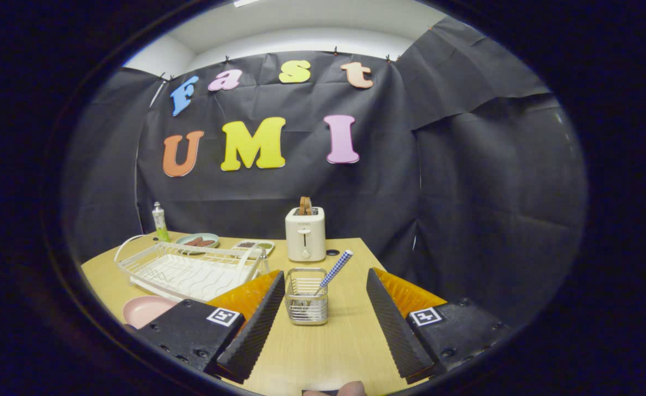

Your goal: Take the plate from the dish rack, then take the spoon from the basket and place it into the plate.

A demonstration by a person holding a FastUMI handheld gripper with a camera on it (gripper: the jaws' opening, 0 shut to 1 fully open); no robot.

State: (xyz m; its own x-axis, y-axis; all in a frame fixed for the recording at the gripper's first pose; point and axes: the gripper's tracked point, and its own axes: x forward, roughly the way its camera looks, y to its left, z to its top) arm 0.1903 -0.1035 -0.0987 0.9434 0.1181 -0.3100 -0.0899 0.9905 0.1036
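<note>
Gripper [325,308] fingers spread wide, nothing clamped. Wire basket [306,297] stands between fingertips, nearer left finger; spoon [333,269] handle leans out toward right. Bare table [350,341] between fingers this side of basket. Dish rack [188,269] and plate [147,309] crowd left of left finger. Toaster [305,234] beyond basket.

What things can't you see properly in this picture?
- Pink plate, gripper view: the near side is covered by the gripper's left finger.
- Spoon: its bowl end sits down inside the wire basket, behind the wires.
- Far dishes: too small to tell the food.
- Toaster: what sticks out on top is too small to name.
- Gripper: open, empty, basket just ahead.
</note>
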